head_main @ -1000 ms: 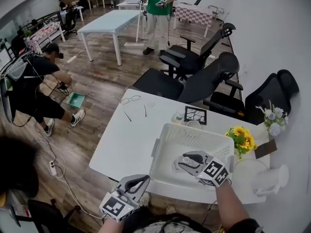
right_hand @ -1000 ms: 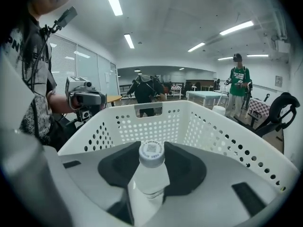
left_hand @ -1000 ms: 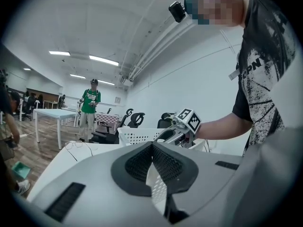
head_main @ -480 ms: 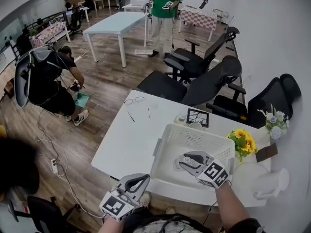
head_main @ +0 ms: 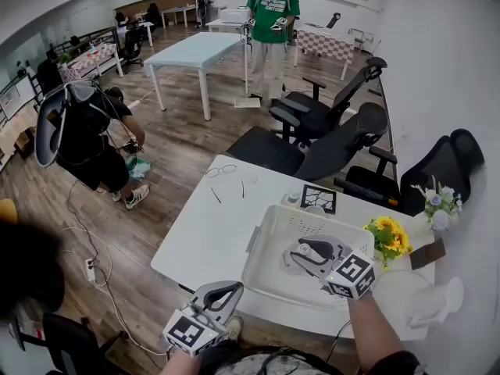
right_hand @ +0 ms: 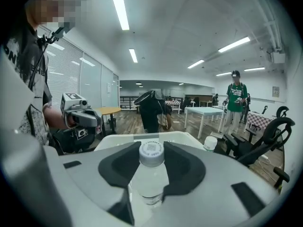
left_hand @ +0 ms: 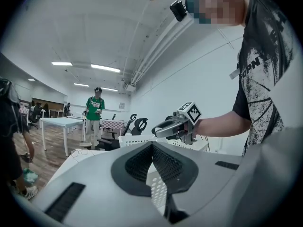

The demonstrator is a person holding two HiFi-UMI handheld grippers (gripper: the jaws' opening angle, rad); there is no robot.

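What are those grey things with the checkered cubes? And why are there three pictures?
They are grippers, like big tongs. A person holds one in each hand. One picture comes from a camera on the person's head, looking down. The other two come from cameras riding on each gripper. The right gripper is shut on a small bottle, over a white basket on the table. The left gripper is shut and empty, off the table's near edge. Glasses lie on the table, and yellow flowers stand beside the basket.
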